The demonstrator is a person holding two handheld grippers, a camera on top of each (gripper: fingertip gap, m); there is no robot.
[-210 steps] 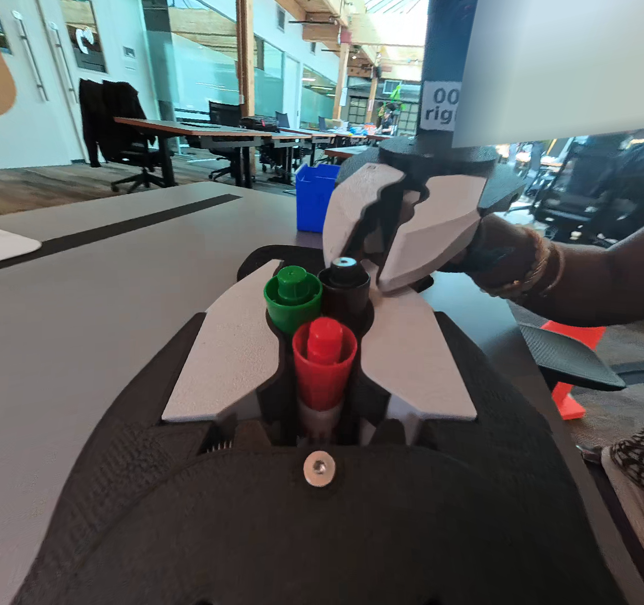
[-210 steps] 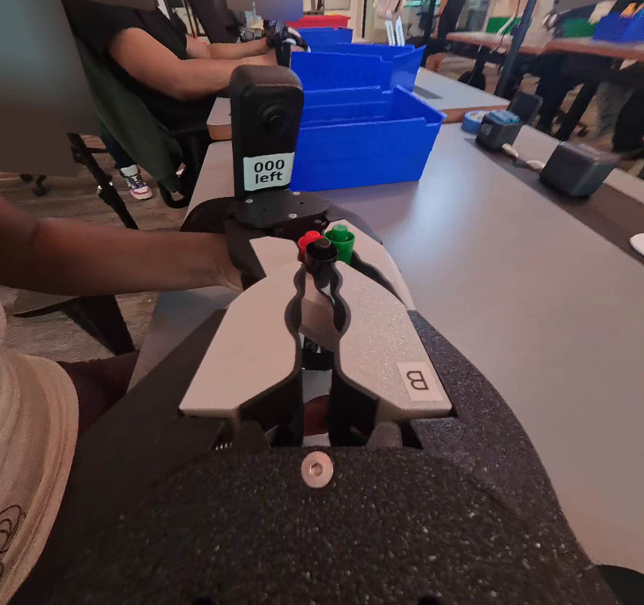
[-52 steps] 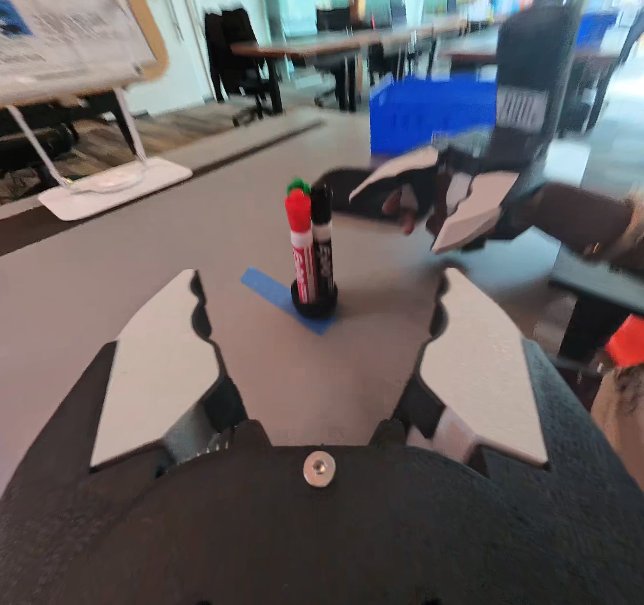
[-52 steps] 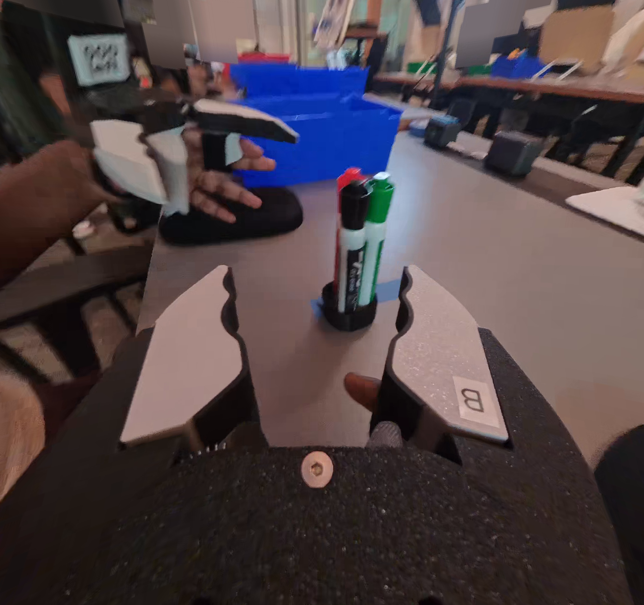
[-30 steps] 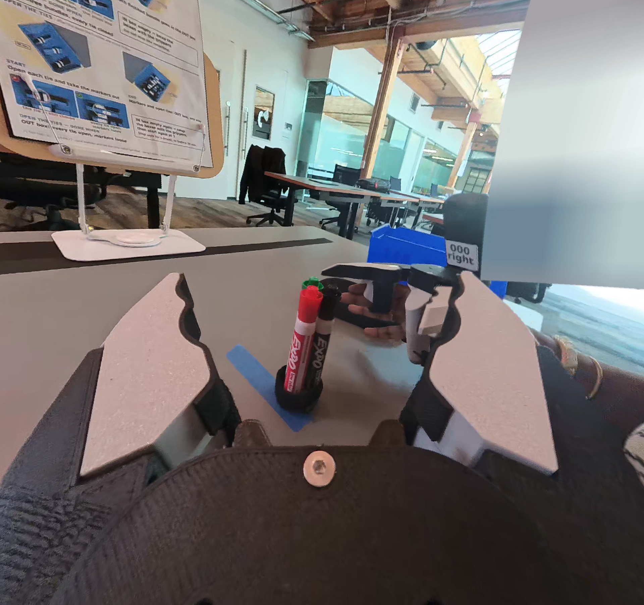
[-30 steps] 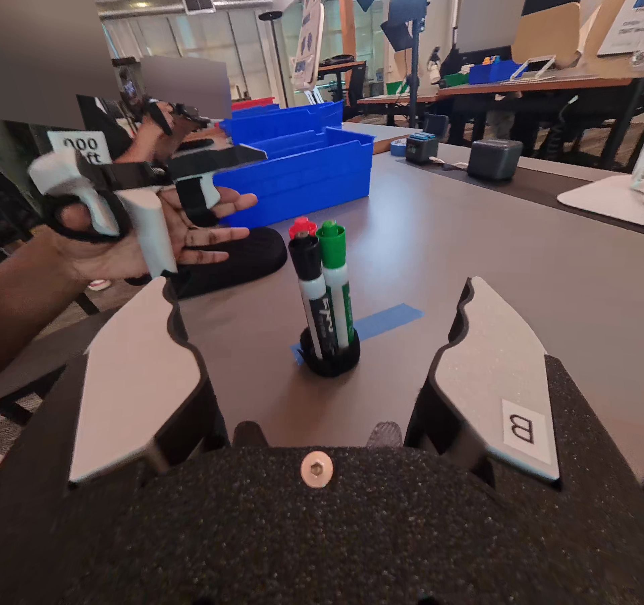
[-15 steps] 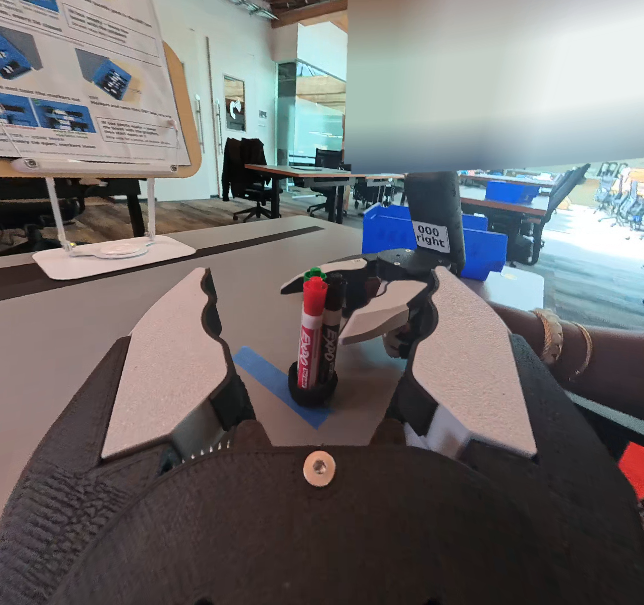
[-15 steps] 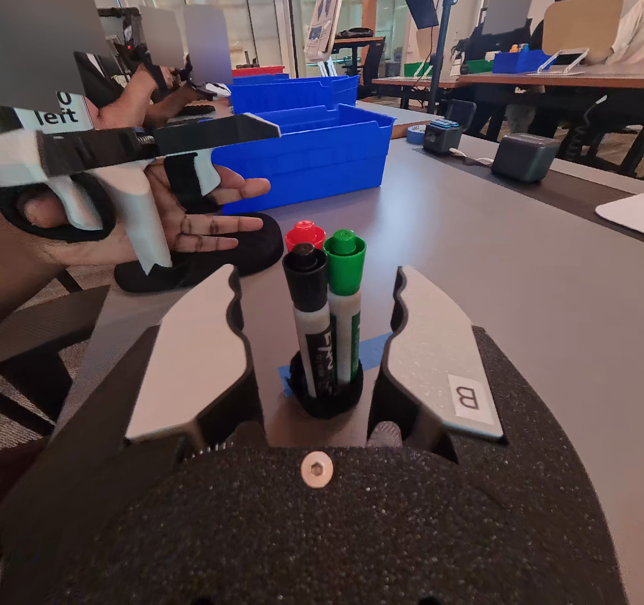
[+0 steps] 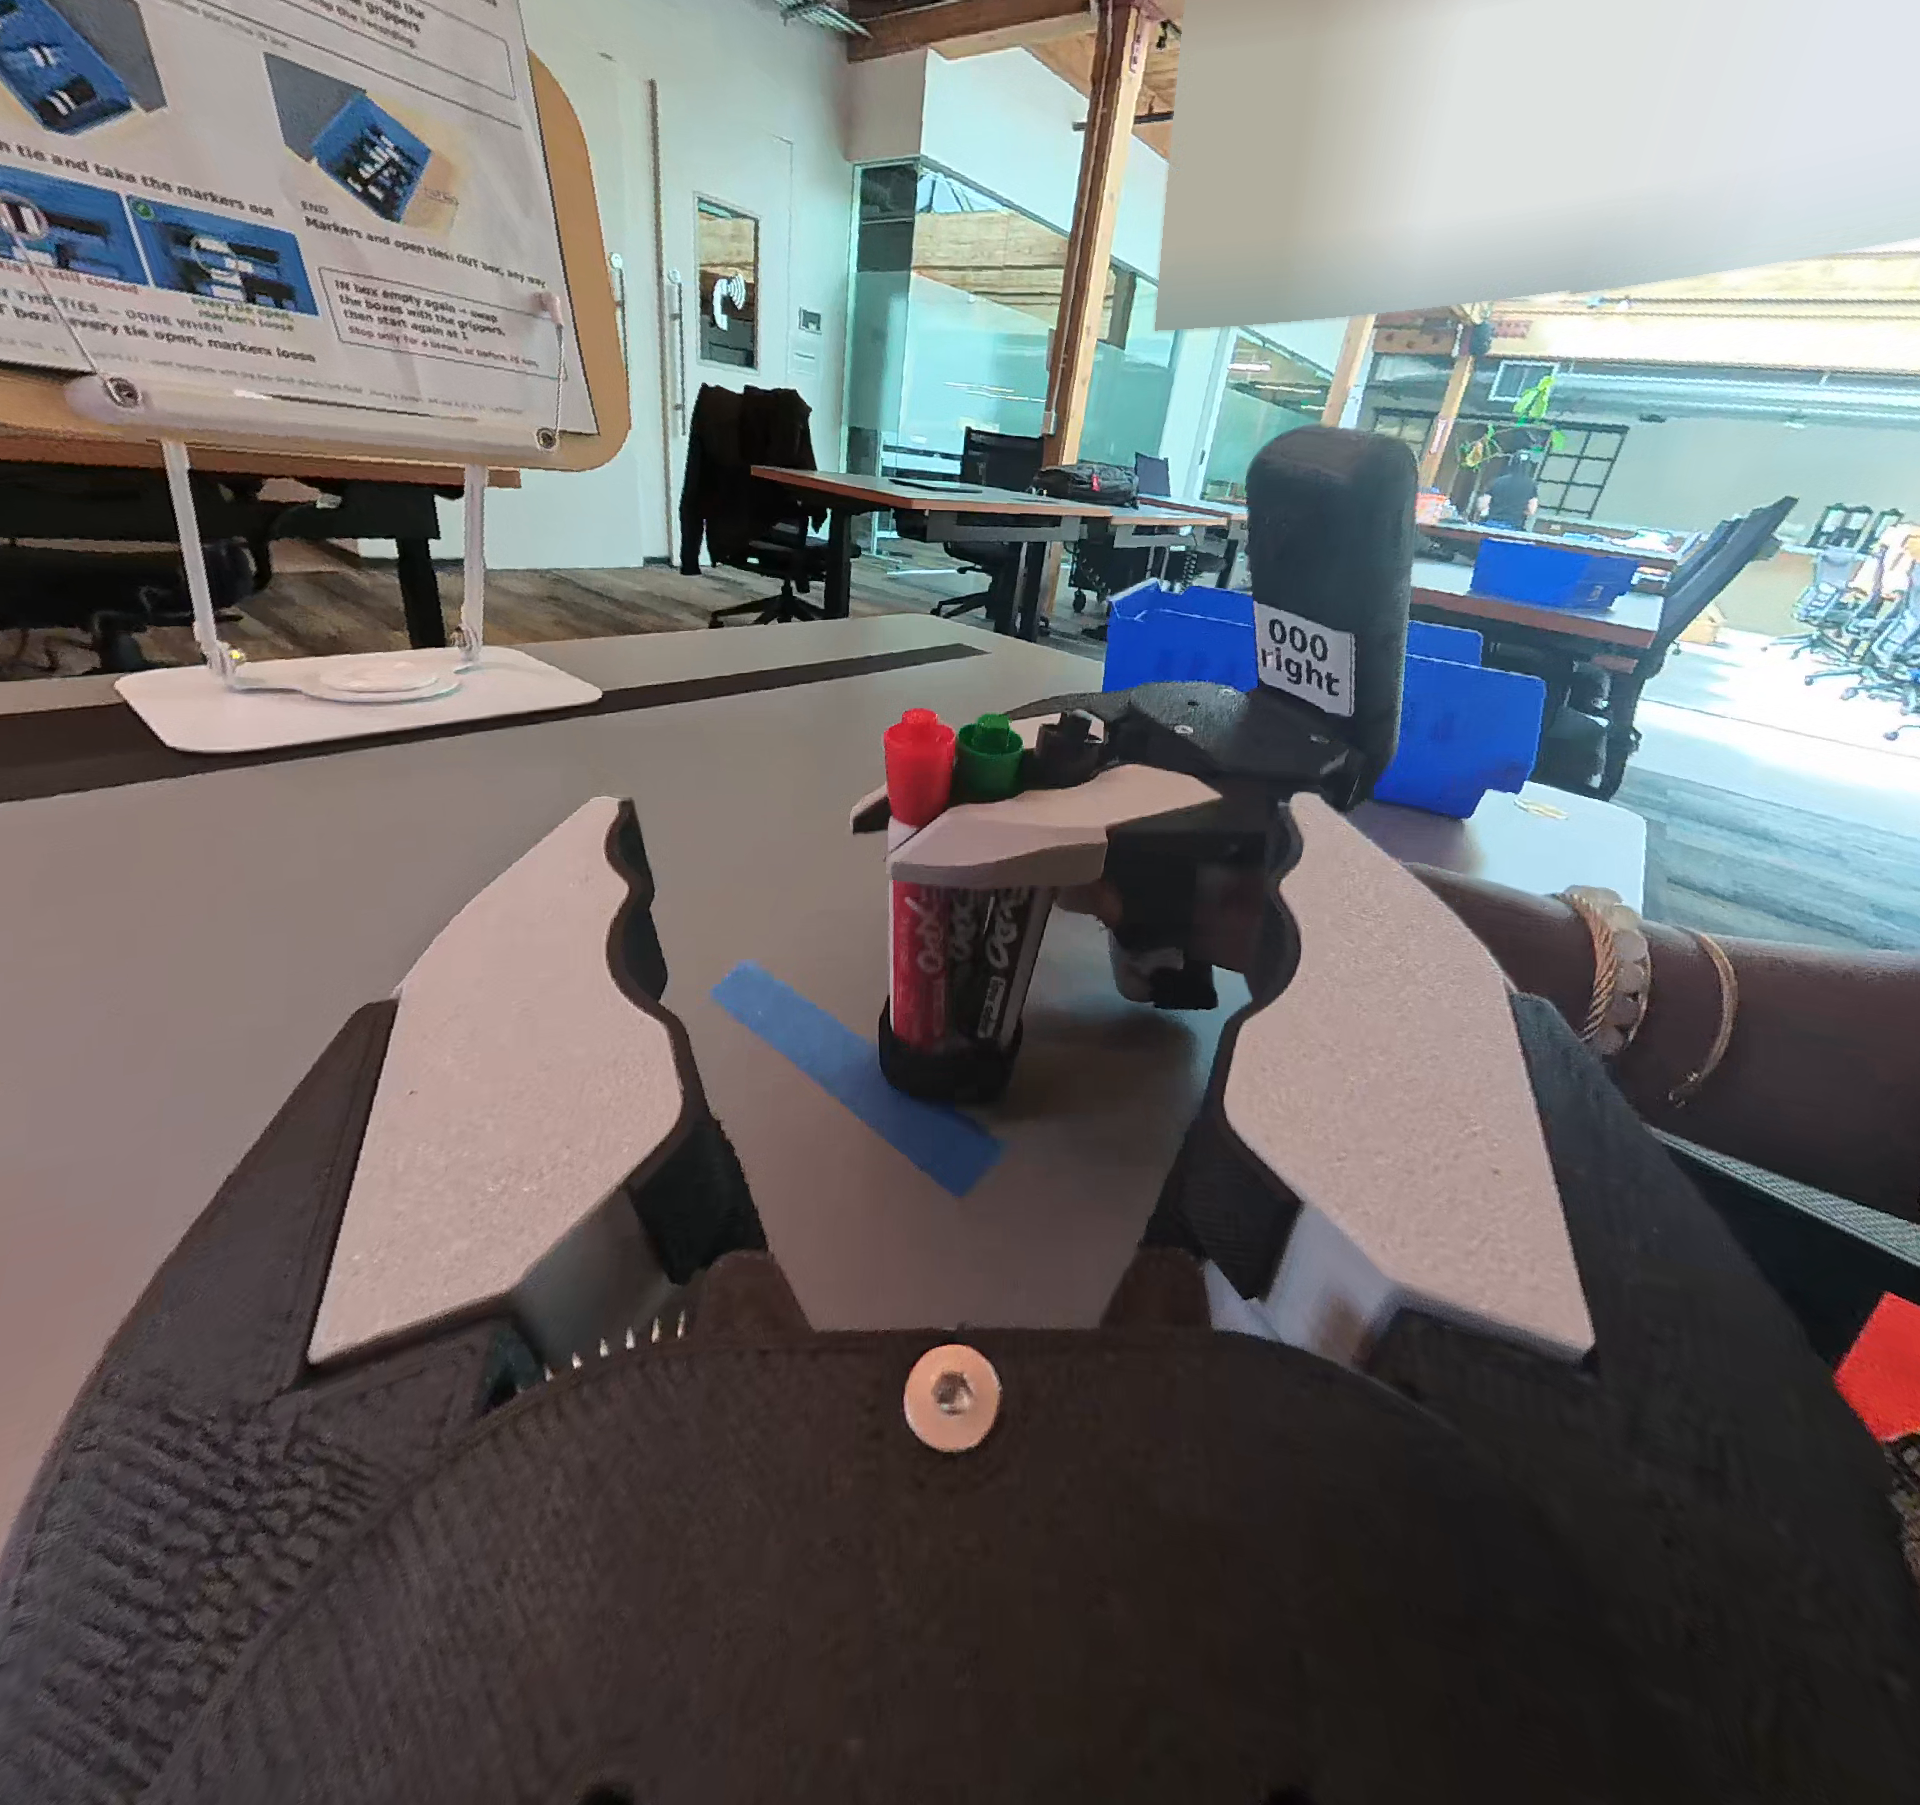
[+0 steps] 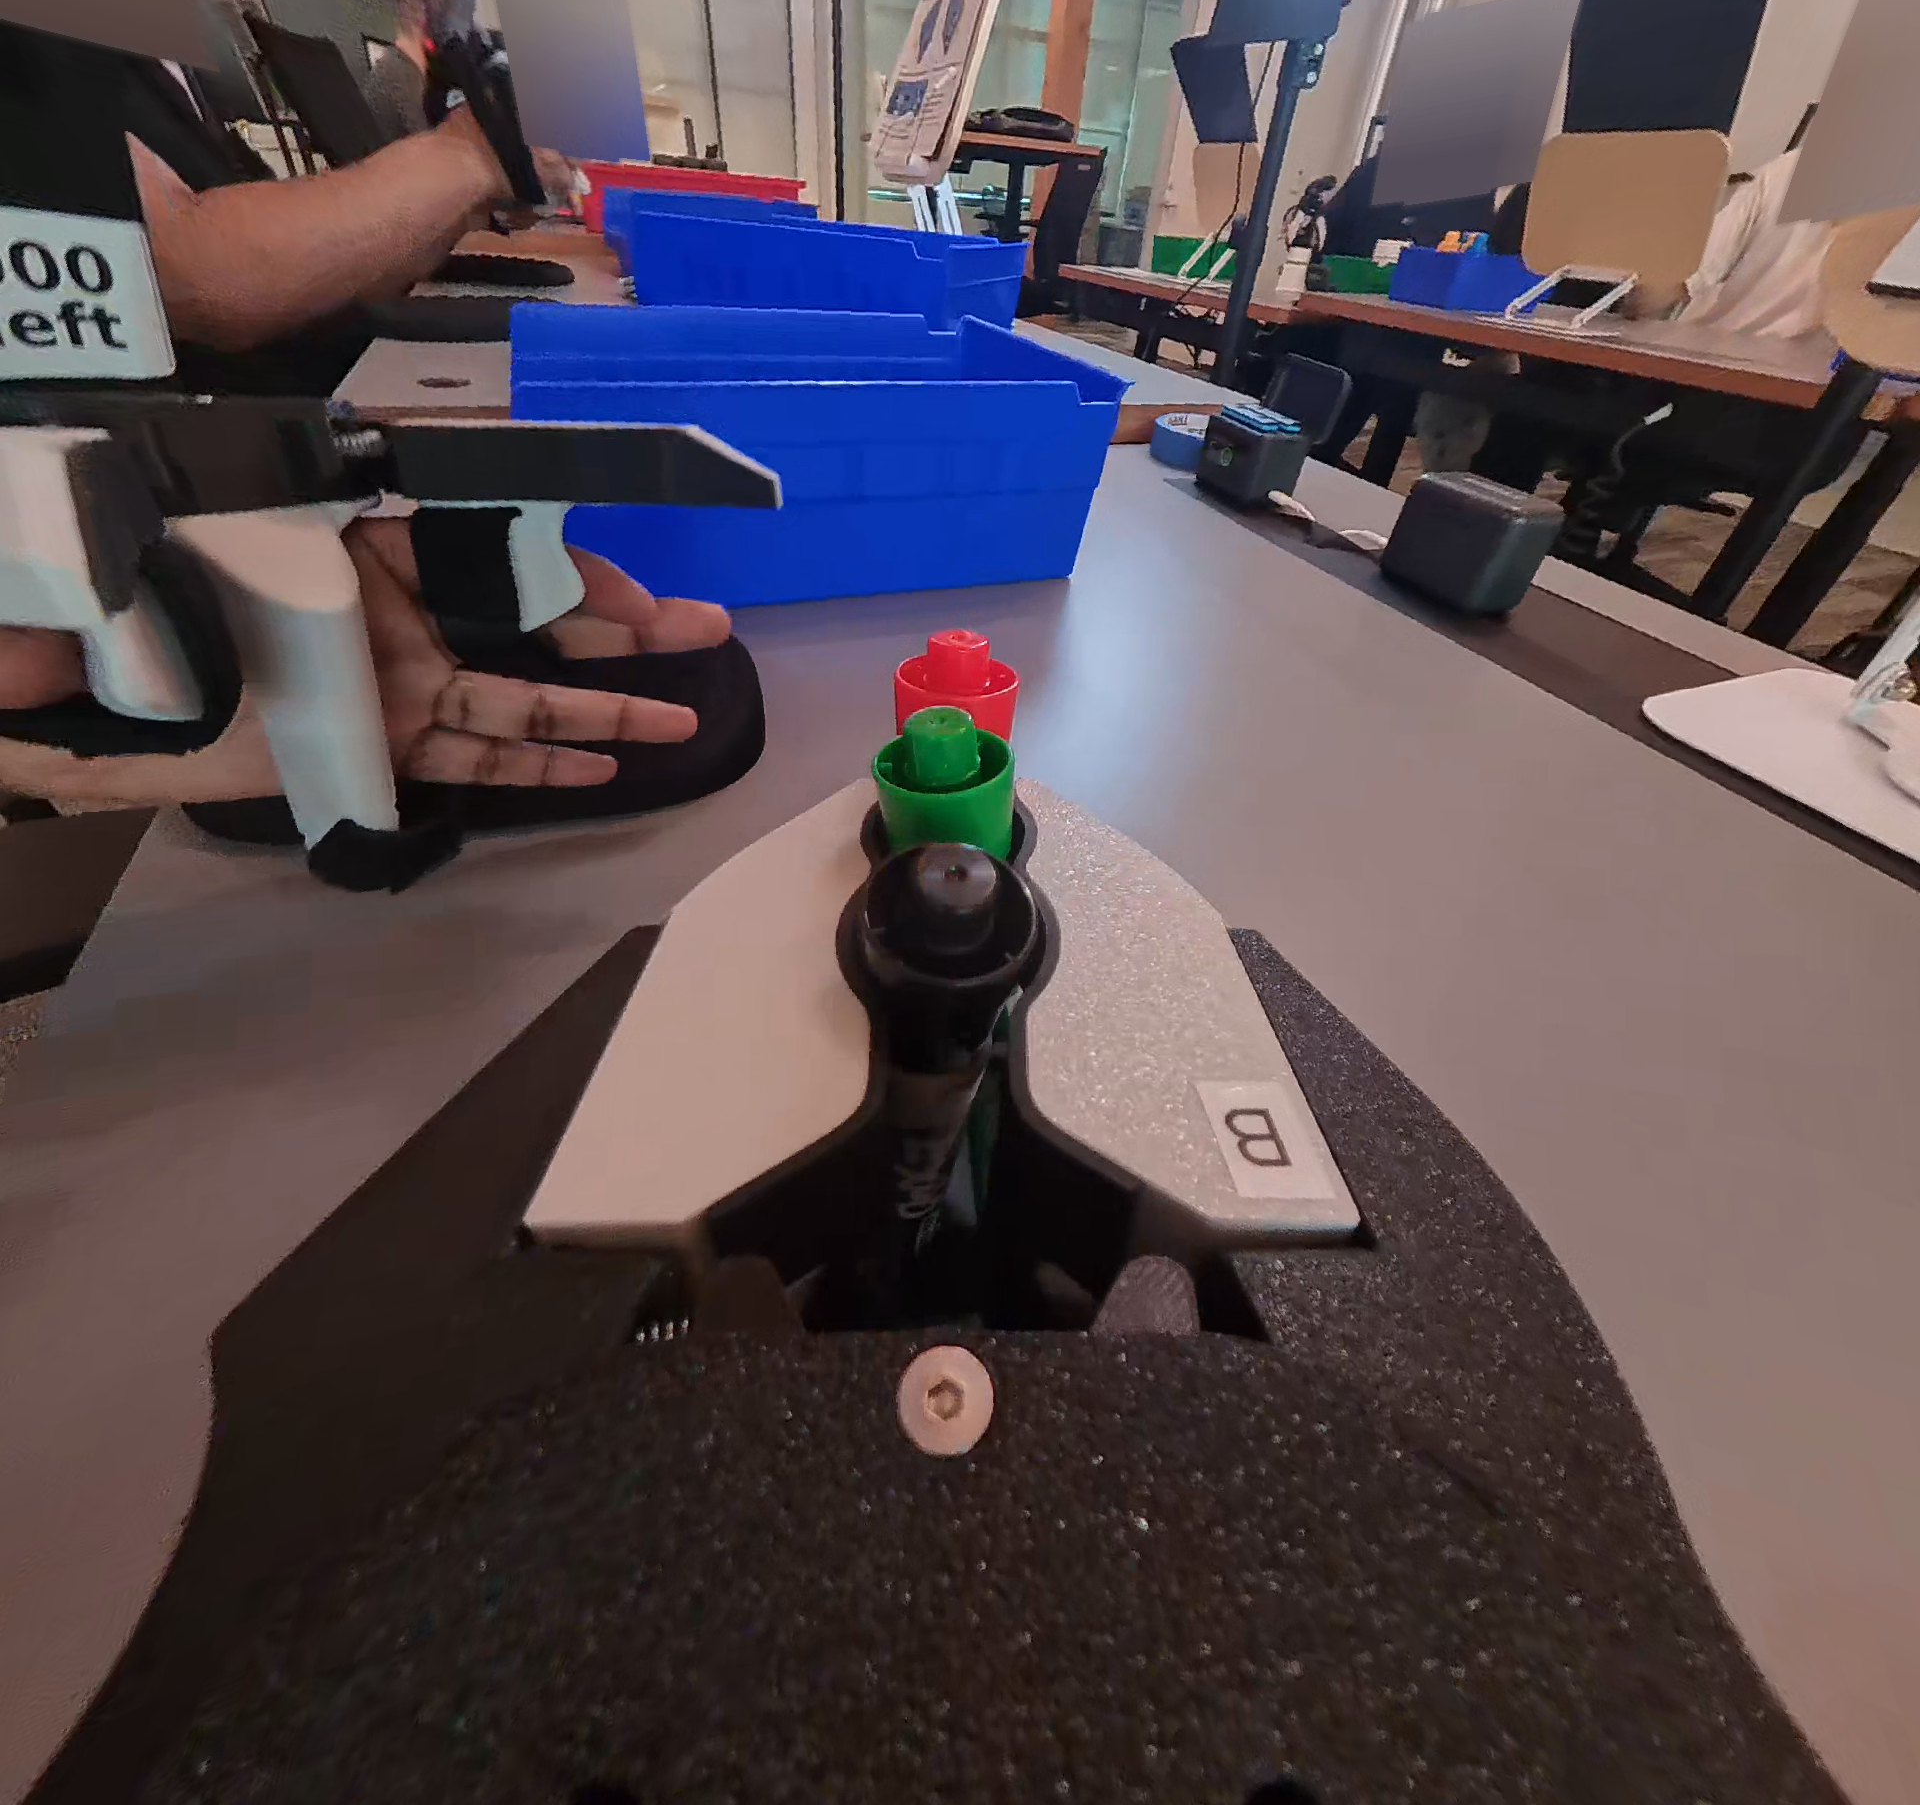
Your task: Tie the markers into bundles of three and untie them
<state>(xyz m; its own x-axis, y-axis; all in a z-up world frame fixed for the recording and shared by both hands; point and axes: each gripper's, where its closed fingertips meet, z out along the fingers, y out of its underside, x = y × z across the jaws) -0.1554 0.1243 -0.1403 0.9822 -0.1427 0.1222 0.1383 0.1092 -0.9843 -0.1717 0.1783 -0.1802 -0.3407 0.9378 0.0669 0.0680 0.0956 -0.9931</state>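
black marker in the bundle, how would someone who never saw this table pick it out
On the grey table, in front of the blue bin, three capped markers stand upright in a line between the right gripper's pale fingers. The black marker is the one nearest the gripper body, behind the green marker and the red marker; it alone has a dark cap.
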